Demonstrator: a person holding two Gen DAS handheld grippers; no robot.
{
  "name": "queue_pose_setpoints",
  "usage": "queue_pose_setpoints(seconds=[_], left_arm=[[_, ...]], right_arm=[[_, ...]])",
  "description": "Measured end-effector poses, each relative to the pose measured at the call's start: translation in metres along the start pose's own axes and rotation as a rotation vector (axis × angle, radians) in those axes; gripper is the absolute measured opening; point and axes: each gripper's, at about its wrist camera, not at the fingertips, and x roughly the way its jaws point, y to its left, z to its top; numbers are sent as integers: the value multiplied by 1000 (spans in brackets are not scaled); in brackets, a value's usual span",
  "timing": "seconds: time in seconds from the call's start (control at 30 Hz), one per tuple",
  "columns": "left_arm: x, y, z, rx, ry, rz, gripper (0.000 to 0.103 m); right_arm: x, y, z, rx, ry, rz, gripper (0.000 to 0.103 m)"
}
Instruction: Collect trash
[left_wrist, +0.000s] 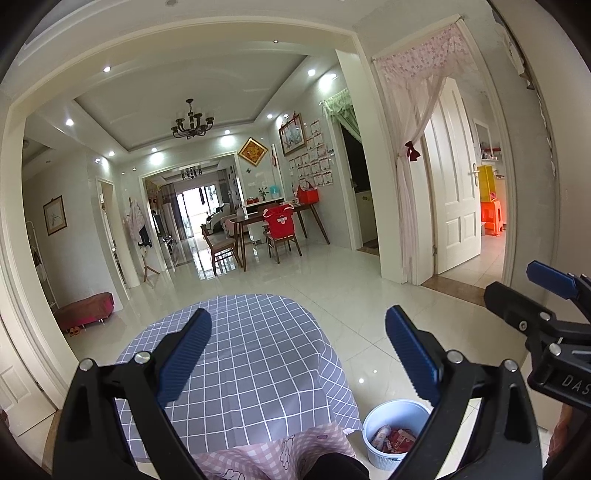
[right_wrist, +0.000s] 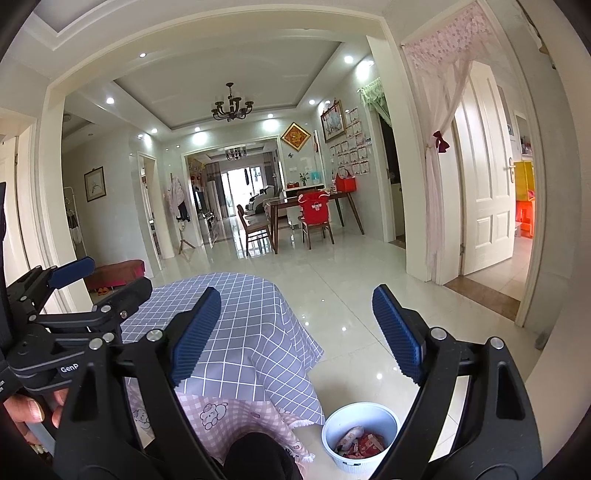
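Fingers come first in both views: the left gripper (left_wrist: 299, 354) holds its ribbed blue pads spread wide with nothing between them, and the right gripper (right_wrist: 295, 332) is likewise released and empty, the two tools raised side by side above the desk. Just below them, at the person's lap, a pink checked cloth with cartoon bears (right_wrist: 218, 413) hangs down, and over it lies the grey-blue grid-patterned tablecloth (left_wrist: 258, 343) covering the small round desk; its top shows no loose litter that I can make out. Beside the desk's right edge, on the glossy white tiled floor (left_wrist: 369, 306), stands the white ribbed plastic waste bin (right_wrist: 360, 439), already holding crumpled red and white wrappers (right_wrist: 364, 443). So the trash appears to sit inside the bin, and the collecting looks largely done, though anything under the cloth or behind the grippers is hidden. Risk from here lies mainly low and near: the bin stands close to the draped cloth hem, and a gripper swinging down could catch the fabric or nudge the light bin over, spilling the wrappers across the slick tiles. The two tools are also near each other, so a careless turn could knock them together. Farther off stand a wooden dining table with a red-covered chair (left_wrist: 280, 225), and a white panelled door (left_wrist: 458, 192) to the right.
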Motion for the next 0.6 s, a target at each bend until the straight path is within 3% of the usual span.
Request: queue_pose_setpoints(seconds=[0.6], left_arm=[[0,-1,1,2,1,1,93]], right_arm=[[0,-3,-1,0,2,-2,84]])
